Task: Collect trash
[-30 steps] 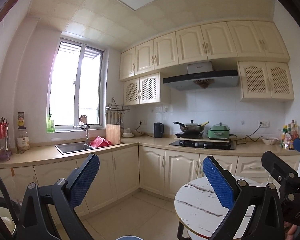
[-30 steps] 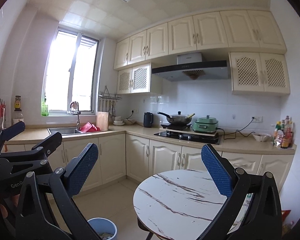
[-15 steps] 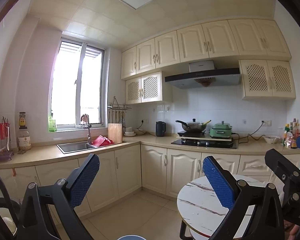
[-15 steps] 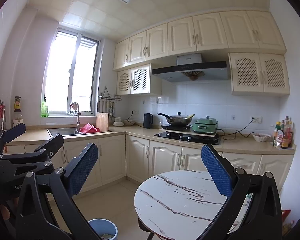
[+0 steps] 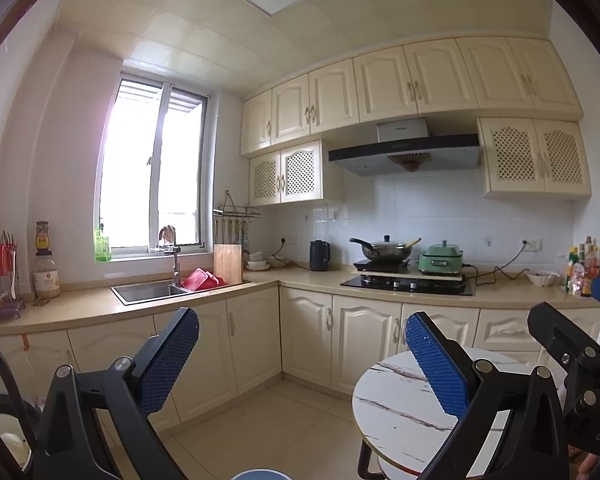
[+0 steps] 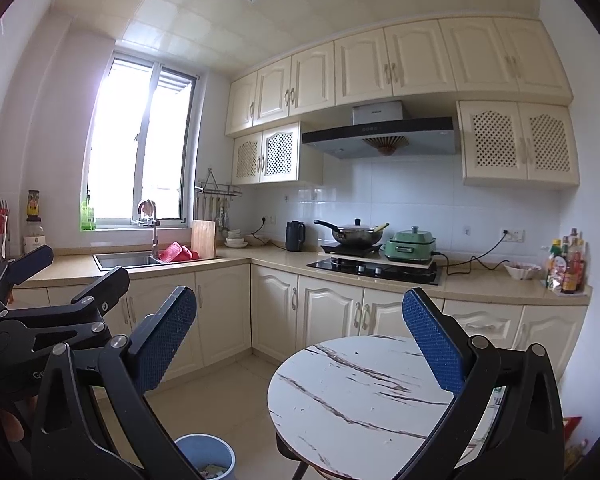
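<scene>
Cream cabinets point(image 5: 364, 336); bright window point(image 5: 152, 164); tiled floor point(image 5: 268, 420)

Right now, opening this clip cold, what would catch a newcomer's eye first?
The two blue-padded grippers fill the foreground, left gripper and right gripper, both with jaws wide apart and holding nothing. Beyond them a round marble-patterned table stands bare on the right, with a blue waste bin on the floor to its left, already holding some scraps. Behind, the bright window glares over the sink.
</scene>
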Tool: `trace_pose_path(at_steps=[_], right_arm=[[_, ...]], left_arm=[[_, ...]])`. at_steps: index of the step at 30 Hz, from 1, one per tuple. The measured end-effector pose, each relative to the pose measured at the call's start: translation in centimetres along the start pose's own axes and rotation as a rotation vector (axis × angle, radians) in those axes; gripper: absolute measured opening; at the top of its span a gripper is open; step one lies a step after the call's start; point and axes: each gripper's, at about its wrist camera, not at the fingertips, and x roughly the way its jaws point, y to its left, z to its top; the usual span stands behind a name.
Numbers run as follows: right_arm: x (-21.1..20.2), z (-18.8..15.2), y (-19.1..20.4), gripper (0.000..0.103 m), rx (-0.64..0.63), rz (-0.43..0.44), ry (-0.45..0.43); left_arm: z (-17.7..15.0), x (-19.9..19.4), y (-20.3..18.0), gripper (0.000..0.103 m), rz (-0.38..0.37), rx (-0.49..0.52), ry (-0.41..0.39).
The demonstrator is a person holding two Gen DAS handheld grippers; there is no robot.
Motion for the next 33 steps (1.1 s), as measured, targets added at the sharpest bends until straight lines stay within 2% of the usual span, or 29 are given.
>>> trace_pose_path(at_steps=[19, 30, 33], right_arm=[[0.6, -0.5, -0.1, 0.103, 0.007, 0.002, 0.014], [0.8, -0.8, -0.1, 0.103, 0.011, 0.002, 0.022], [0.7, -0.9, -0.3, 0.103, 0.014, 0.002, 0.02]], left_arm=[[7.7, 0.5, 4.9, 0.102, -0.017, 0.017, 0.014], [10.4, 0.4, 6.2, 0.102, -0.019, 0.024, 0.016], [10.2, 0.4, 6.3, 0.102, -0.019, 0.025, 0.017]])
